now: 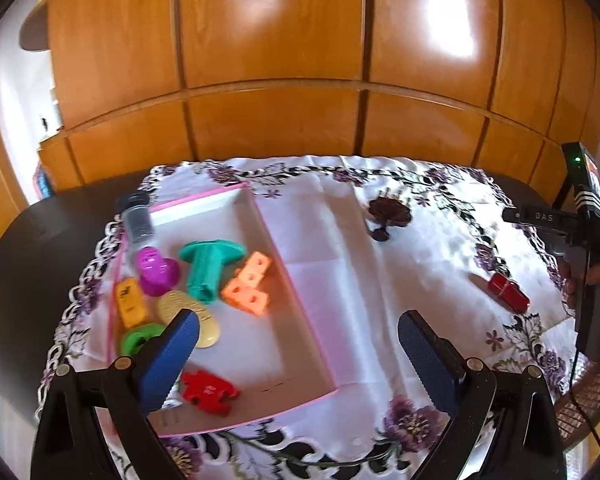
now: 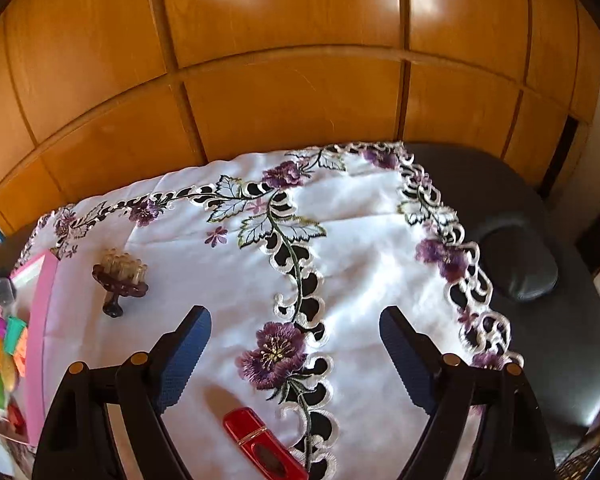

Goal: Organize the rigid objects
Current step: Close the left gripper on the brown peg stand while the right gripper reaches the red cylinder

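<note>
Left wrist view: hovering the left gripper over the pink tray, jaws spread, nothing between them, toys already lying inside. Right wrist view: hanging the right gripper just above the red case on the embroidered cloth, released and empty. Likely collecting the stragglers; lowering and closing on the case next, possibly. Leaving the brown brush lying apart near the tray wall. Keeping open cloth between them for carrying across; minding the table edge at right.

White cloth embroidered with purple flowers; pink-rimmed tray holding teal, orange, magenta, green, yellow and red pieces; glossy red case; dark brown comb
</note>
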Available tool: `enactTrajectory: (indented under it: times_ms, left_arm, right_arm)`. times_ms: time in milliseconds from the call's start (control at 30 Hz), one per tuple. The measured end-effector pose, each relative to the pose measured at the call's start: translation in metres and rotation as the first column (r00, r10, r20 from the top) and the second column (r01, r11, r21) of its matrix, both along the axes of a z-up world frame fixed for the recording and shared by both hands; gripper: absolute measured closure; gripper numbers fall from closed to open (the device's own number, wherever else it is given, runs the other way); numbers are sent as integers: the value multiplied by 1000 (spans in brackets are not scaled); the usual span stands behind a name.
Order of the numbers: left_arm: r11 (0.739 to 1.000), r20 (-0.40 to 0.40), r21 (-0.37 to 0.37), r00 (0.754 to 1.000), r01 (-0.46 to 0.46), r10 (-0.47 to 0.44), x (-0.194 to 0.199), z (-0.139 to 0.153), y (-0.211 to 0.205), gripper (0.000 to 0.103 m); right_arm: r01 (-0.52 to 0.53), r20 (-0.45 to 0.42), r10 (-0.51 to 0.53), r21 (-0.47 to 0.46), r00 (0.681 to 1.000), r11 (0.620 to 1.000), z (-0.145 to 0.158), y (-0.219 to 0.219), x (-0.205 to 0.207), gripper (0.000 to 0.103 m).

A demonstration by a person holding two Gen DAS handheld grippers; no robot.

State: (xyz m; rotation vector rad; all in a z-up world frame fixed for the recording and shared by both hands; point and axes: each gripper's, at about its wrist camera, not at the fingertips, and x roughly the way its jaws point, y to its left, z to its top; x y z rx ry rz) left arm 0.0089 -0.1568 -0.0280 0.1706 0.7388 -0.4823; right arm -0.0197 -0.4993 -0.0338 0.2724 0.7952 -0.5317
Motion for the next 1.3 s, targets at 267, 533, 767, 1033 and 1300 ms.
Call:
enactTrajectory:
  times_ms: [267, 533, 767, 1033, 1300]
  left_arm:
    - [998, -109, -41, 993, 44, -48, 21, -3, -35, 14]
    - [993, -161, -39, 980, 113, -117, 49, -15, -86, 22]
    - [990, -205, -65, 970, 124, -135, 93, -29, -126, 15]
    - [991, -216, -55, 968, 122, -132, 136, -47, -172, 11]
    - [991, -302, -13, 944, 134, -132, 176, -84, -210, 40]
  right_arm:
    - [2, -1, -2, 19, 1000, 1000, -1, 0, -3, 15]
    - [13, 36, -16, 83, 999, 996, 2, -7, -7, 15]
    - [-8, 59, 1, 120, 998, 993, 3, -9, -7, 15]
    - [-51, 60, 42, 153, 997, 987, 1, -6, -2, 15]
    - [-73, 57, 63, 183, 996, 980, -3, -5, 0, 15]
